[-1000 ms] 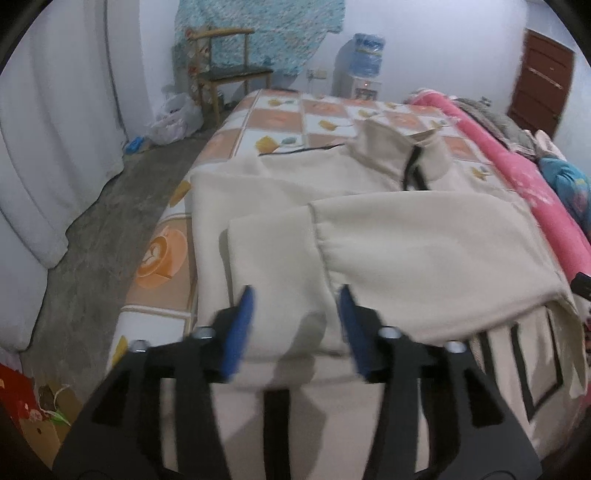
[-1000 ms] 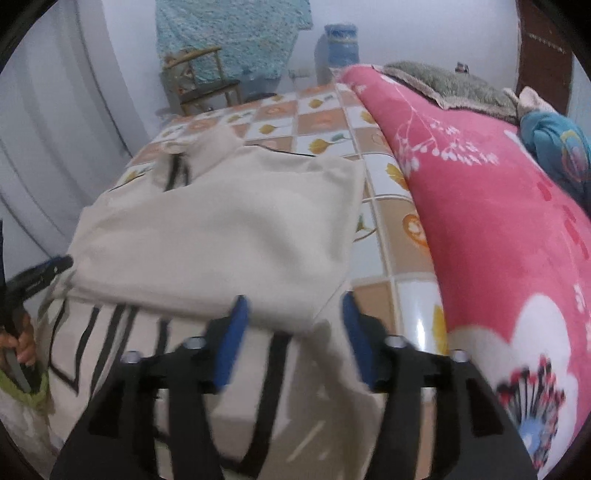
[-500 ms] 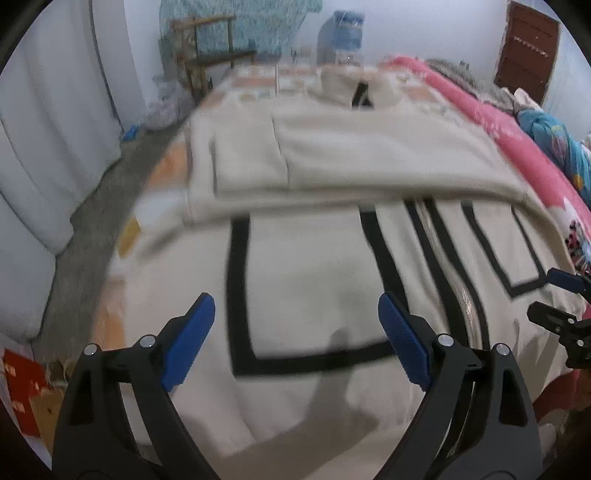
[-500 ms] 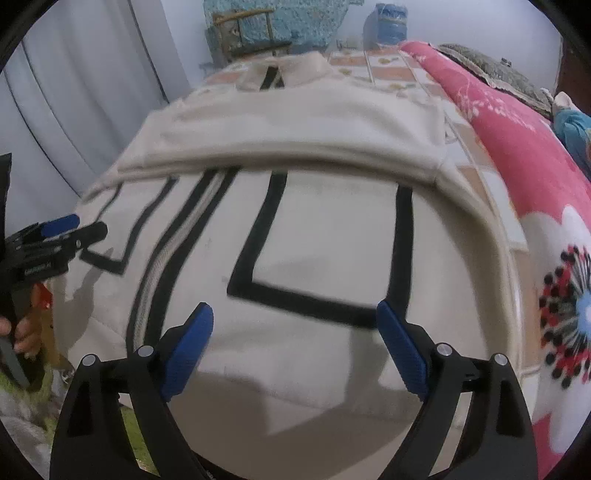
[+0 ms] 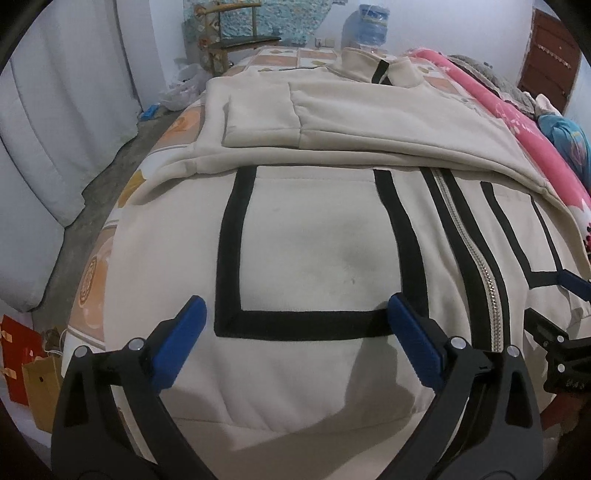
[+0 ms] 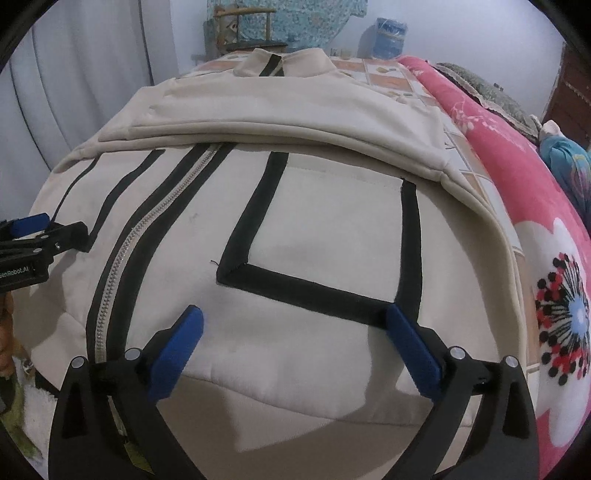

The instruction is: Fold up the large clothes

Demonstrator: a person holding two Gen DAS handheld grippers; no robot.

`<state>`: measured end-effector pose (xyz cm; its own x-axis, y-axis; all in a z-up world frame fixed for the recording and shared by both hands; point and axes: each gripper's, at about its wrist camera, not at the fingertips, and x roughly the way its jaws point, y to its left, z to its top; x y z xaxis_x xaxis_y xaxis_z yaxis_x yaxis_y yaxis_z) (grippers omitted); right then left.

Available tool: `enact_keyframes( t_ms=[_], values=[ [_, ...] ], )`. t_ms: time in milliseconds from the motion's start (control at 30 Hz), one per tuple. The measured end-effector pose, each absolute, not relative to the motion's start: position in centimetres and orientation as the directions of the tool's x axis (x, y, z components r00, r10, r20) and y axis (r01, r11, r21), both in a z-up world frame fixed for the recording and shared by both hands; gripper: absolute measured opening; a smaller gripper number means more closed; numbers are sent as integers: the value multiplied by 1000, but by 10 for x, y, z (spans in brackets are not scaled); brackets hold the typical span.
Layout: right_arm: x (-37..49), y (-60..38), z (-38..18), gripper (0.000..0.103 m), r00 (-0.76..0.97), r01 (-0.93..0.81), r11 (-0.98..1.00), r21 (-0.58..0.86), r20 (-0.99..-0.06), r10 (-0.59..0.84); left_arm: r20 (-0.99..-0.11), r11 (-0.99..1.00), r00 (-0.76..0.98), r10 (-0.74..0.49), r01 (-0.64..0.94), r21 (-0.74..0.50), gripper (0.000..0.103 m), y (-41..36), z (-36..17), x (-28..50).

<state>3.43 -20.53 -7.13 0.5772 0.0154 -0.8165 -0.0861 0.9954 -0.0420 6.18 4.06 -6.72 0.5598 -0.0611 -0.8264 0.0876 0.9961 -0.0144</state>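
A cream jacket (image 5: 314,240) with black trim and a silver zipper (image 5: 476,254) lies front up on the bed, both sleeves (image 5: 369,122) folded across its chest. My left gripper (image 5: 295,306) hovers over the jacket's lower left panel near the hem. Its jaws are opening wide, and only flat cloth lies below them, with nothing pinched. My right gripper (image 6: 293,314) hangs over the lower right panel of the jacket (image 6: 314,229), jaws likewise opening and holding nothing. Each gripper shows at the edge of the other's view: the right gripper (image 5: 554,306) and the left gripper (image 6: 37,236).
The bed sheet (image 5: 184,125) has an orange tile pattern. A pink flowered blanket (image 6: 535,184) runs along the right side. A wooden chair (image 5: 236,40) and a water bottle (image 5: 369,18) stand beyond the bed. White curtains (image 5: 55,129) hang left; bags (image 5: 22,350) sit on the floor.
Both grippers pulled back from the folded sleeves toward the jacket's hem and sank closer to the cloth. Their jaws spread from half open to wide.
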Motion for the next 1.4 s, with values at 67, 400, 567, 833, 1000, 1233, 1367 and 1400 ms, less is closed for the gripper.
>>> enact_keyframes(
  t_ms=[67,400,567,833,1000,1233,1367,1400],
  values=[
    [33,-205,-72,96,582,-78,996,-41,-813,12,-824,997,563,-61,80,-19,95,41,-68,62],
    [32,-205,-73,96,595,-53,998,-40,-803,0,-830,998,554,-61,58,-34,95,42,-67,61],
    [31,-204,-73,96,596,-50,998,-40,-803,-2,-822,998,565,-65,59,-38,96,43,-68,58],
    [31,-205,-74,96,600,-53,998,-39,-800,0,-827,996,558,-72,91,-26,96,45,-65,56],
    [30,-206,-73,96,600,-55,998,-37,-800,4,-785,991,610,-110,129,-39,96,61,-52,30],
    [30,-206,-74,96,608,-59,997,-40,-794,4,-765,992,635,-103,117,-37,95,93,-44,-18],
    [30,-206,-74,96,606,-67,997,-43,-795,6,-778,994,621,-97,103,-42,95,107,-51,-39],
    [29,-206,-74,96,606,-68,997,-44,-795,6,-784,994,613,-97,95,-48,95,110,-54,-44]
  ],
)
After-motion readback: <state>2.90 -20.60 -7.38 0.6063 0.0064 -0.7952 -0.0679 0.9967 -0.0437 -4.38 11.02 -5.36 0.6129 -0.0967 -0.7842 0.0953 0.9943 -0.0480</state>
